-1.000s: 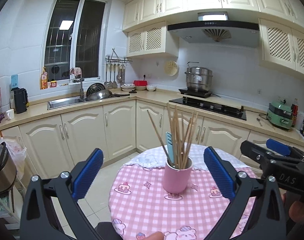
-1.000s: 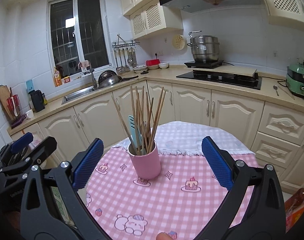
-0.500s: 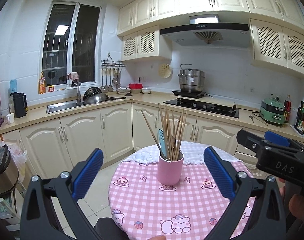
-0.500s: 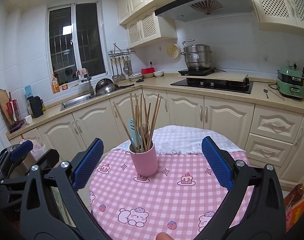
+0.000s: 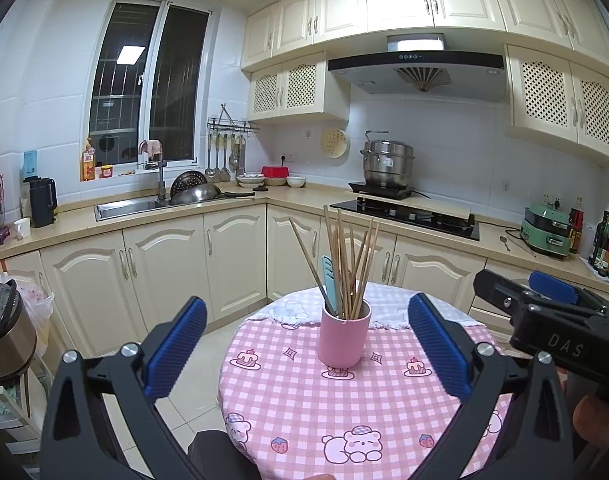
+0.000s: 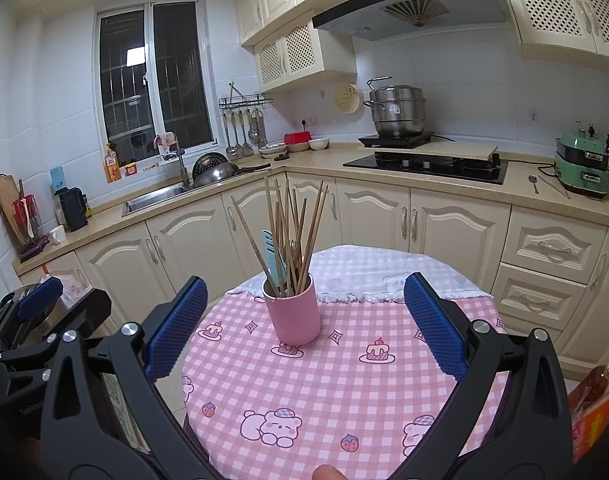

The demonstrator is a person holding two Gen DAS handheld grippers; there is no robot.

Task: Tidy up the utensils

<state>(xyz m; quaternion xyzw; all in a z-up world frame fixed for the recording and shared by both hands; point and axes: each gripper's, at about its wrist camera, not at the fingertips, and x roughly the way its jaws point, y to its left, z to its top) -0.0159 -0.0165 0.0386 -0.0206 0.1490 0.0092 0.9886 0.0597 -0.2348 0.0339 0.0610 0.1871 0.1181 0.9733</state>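
Observation:
A pink cup (image 5: 343, 338) (image 6: 291, 308) stands upright on a round table with a pink checked cloth (image 5: 304, 412) (image 6: 344, 400). It holds several wooden chopsticks (image 5: 350, 264) (image 6: 292, 236) and a light blue utensil (image 5: 329, 280) (image 6: 273, 256). My left gripper (image 5: 306, 346) is open and empty, held back from the cup. My right gripper (image 6: 304, 322) is open and empty, also back from the cup. Each gripper shows at the edge of the other's view: the right gripper (image 5: 544, 320) and the left gripper (image 6: 36, 320).
Cream kitchen cabinets and a counter run behind the table, with a sink (image 5: 124, 208), a hob (image 5: 408, 216) and a steel pot (image 5: 388, 166). A rice cooker (image 5: 4, 328) stands at the left. A white cloth (image 6: 384, 276) covers the table's far edge.
Both grippers have pulled back and up from the cup, which now looks smaller and farther away. Both stay open and empty.

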